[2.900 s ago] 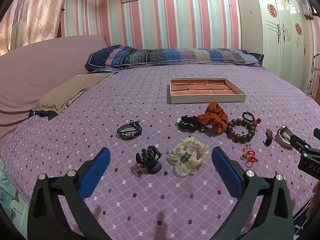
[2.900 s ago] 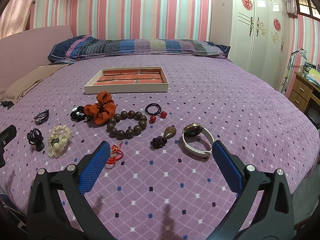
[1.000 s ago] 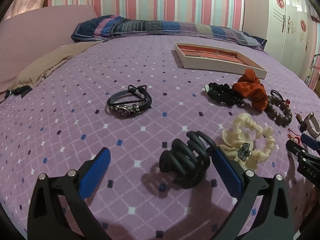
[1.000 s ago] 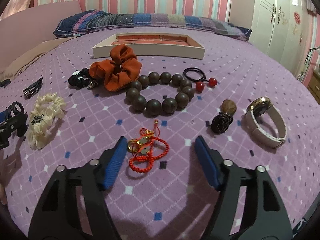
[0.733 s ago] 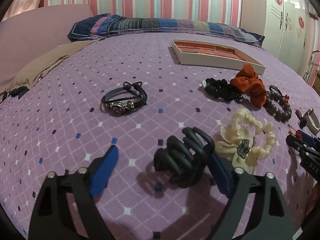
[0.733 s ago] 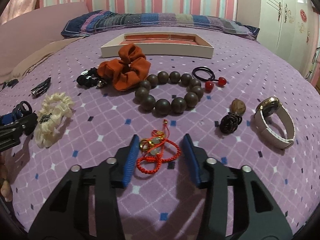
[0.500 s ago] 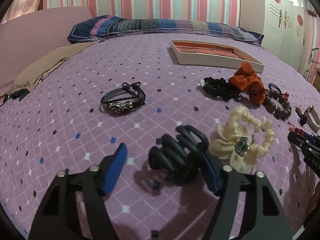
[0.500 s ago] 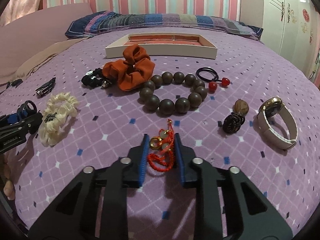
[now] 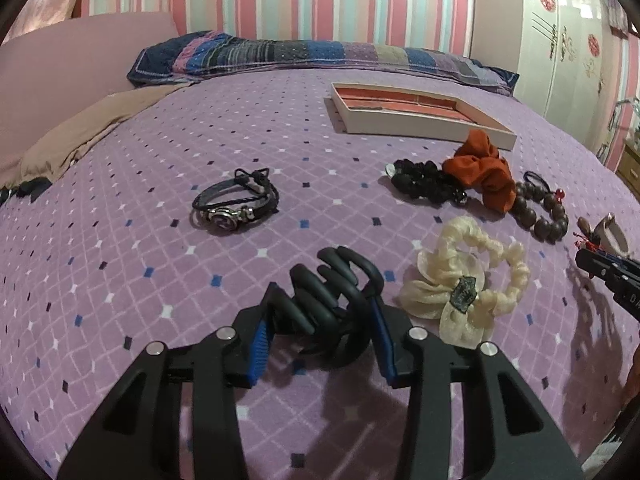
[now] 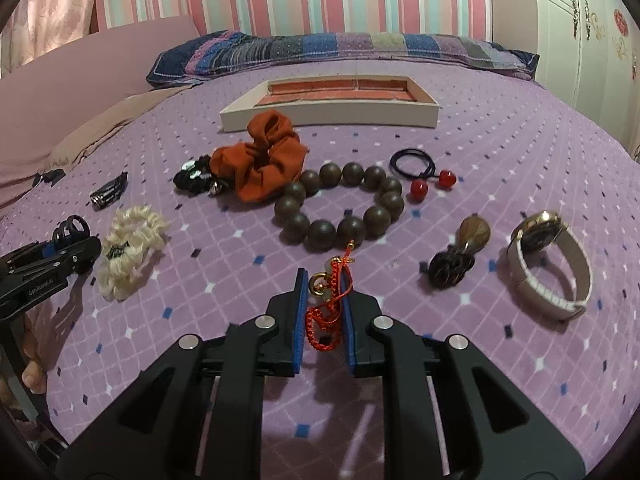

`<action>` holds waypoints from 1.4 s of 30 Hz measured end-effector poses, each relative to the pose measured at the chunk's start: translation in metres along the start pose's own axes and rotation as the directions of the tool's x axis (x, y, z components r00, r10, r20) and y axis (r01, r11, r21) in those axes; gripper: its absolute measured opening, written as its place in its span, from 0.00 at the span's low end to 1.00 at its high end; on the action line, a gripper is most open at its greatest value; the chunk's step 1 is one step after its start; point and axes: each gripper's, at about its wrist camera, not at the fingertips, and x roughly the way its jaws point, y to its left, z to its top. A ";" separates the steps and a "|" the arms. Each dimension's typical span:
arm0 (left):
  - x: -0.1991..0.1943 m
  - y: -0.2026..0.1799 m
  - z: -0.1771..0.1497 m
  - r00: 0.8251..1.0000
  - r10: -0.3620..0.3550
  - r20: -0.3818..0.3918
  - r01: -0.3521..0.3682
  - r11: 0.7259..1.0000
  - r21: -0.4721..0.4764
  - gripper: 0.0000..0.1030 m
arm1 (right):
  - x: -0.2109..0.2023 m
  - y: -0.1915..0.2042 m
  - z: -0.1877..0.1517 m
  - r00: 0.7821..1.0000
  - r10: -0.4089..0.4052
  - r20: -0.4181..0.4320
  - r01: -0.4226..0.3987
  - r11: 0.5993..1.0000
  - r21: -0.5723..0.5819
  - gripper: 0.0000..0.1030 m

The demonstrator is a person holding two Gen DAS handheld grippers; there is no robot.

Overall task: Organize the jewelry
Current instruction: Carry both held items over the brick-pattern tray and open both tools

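Note:
My left gripper [image 9: 322, 312] is shut on a black claw hair clip [image 9: 328, 292] on the purple bedspread. My right gripper [image 10: 324, 300] is shut on a red cord charm with gold beads [image 10: 328, 300]. A shallow white tray with a red lining [image 10: 424, 114] lies farther back; it also shows in the left wrist view [image 9: 420, 124]. Between lie a cream scrunchie [image 9: 468, 284], an orange scrunchie [image 10: 264, 156], a dark wooden bead bracelet [image 10: 340, 208], a black leather bracelet [image 9: 236, 202] and a white-strapped watch [image 10: 552, 264].
A black bead hair tie [image 9: 424, 182], a black elastic with red balls [image 10: 420, 170] and a dark knotted charm [image 10: 456, 256] lie among the items. A striped pillow [image 10: 340, 52] is at the bed's head, a white wardrobe [image 9: 560, 48] at the right.
Both grippers closed: the left on the black claw clip, the right on the red cord charm. Both had been open around those items.

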 end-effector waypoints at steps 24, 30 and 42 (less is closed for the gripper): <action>0.116 -0.087 0.262 0.994 -0.101 0.049 0.098 0.994 0.056 0.41 | 0.145 -0.070 0.249 1.000 0.005 0.029 -0.005 1.000 -0.008 0.15; 0.221 -0.105 0.306 0.990 -0.119 -0.078 0.117 0.993 -0.034 0.41 | 0.217 -0.082 0.296 0.996 -0.086 -0.001 0.085 0.994 -0.073 0.15; 0.340 -0.130 0.349 0.969 -0.084 -0.233 0.076 0.996 -0.045 0.41 | 0.331 -0.109 0.339 0.958 -0.183 -0.223 0.165 0.982 -0.096 0.15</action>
